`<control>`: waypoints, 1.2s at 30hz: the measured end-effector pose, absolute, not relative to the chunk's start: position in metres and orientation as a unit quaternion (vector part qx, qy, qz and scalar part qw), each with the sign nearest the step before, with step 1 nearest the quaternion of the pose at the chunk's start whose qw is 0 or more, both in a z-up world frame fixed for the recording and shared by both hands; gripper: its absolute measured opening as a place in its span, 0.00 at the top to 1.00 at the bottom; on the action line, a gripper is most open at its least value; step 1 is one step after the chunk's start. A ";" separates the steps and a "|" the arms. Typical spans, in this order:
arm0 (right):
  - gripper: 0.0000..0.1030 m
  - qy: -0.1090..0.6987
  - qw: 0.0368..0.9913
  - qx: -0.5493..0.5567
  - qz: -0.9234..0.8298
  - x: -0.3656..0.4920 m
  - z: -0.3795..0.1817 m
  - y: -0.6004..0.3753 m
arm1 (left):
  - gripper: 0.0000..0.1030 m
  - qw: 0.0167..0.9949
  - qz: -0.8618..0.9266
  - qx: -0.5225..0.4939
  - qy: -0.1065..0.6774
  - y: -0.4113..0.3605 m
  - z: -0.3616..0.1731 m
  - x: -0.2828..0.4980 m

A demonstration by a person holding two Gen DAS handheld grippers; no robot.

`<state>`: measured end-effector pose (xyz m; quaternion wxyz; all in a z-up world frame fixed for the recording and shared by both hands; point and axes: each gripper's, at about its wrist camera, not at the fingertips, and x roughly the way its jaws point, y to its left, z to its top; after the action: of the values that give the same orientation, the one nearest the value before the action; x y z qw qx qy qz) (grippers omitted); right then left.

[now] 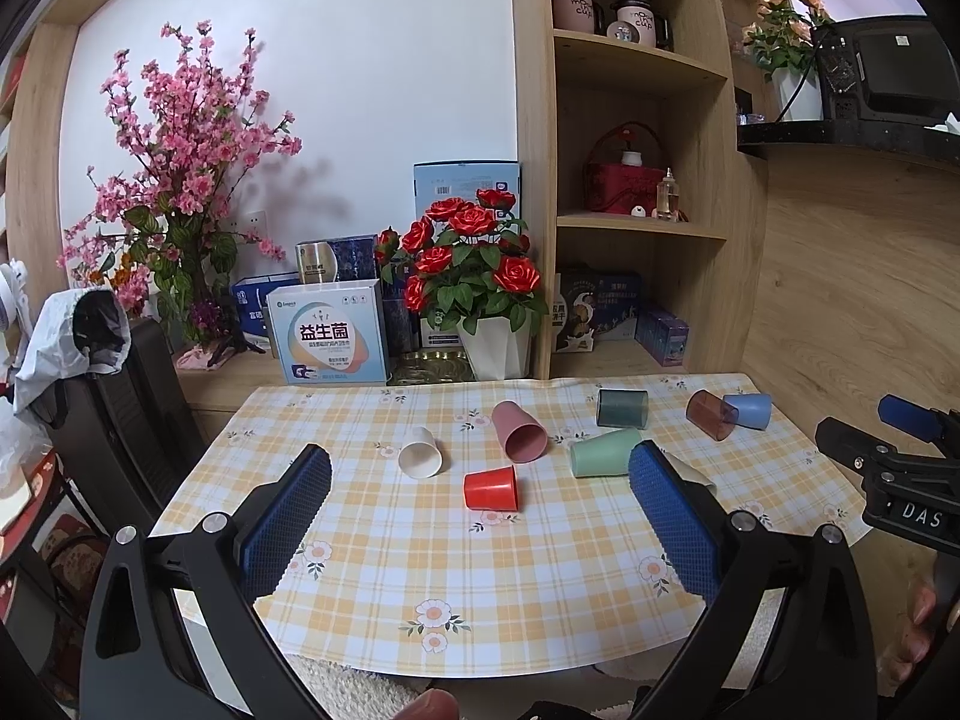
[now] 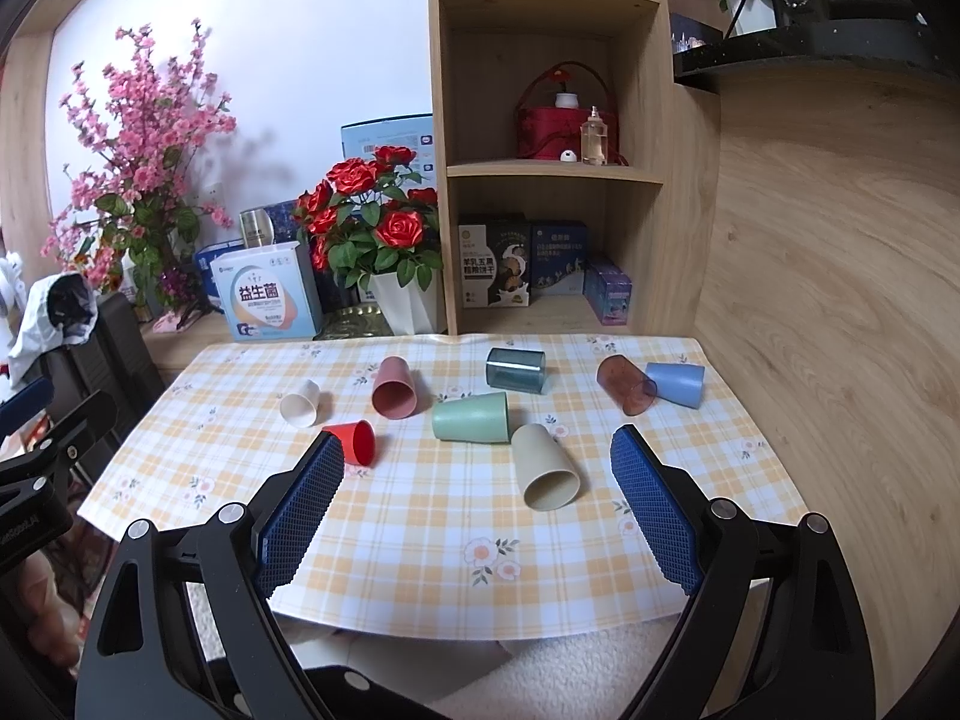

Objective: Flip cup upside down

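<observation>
Several plastic cups lie on their sides on the checked tablecloth [image 1: 420,552]. In the left wrist view: white cup [image 1: 420,452], red cup [image 1: 491,488], pink cup [image 1: 519,432], green cup [image 1: 603,452], dark teal cup [image 1: 622,408], brown clear cup [image 1: 711,414], blue cup [image 1: 749,410]. A beige cup [image 2: 545,467] lies nearest in the right wrist view, with the green cup [image 2: 472,417] and red cup [image 2: 354,441] beyond. My left gripper [image 1: 480,468] is open and empty above the near table edge, red cup ahead. My right gripper [image 2: 478,450] is open and empty, beige cup between its fingers' line.
Boxes [image 1: 327,333], a rose pot [image 1: 495,300] and a pink blossom plant [image 1: 180,180] stand behind the table. A wooden shelf unit [image 1: 636,180] rises at the back right. A wood wall [image 2: 840,300] flanks the right. A dark chair [image 1: 120,408] is at the left.
</observation>
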<state>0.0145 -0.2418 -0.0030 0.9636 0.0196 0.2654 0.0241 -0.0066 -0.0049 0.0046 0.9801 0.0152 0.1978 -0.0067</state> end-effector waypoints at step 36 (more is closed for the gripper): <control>0.15 0.268 0.963 0.021 0.024 0.014 -0.007 -0.241 | 0.06 0.979 -0.006 0.018 0.204 -0.002 0.000 -0.004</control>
<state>0.0136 -0.2414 -0.0068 0.9629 0.0212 0.2679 0.0240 -0.0037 -0.0023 -0.0003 0.9788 0.0180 0.2042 -0.0056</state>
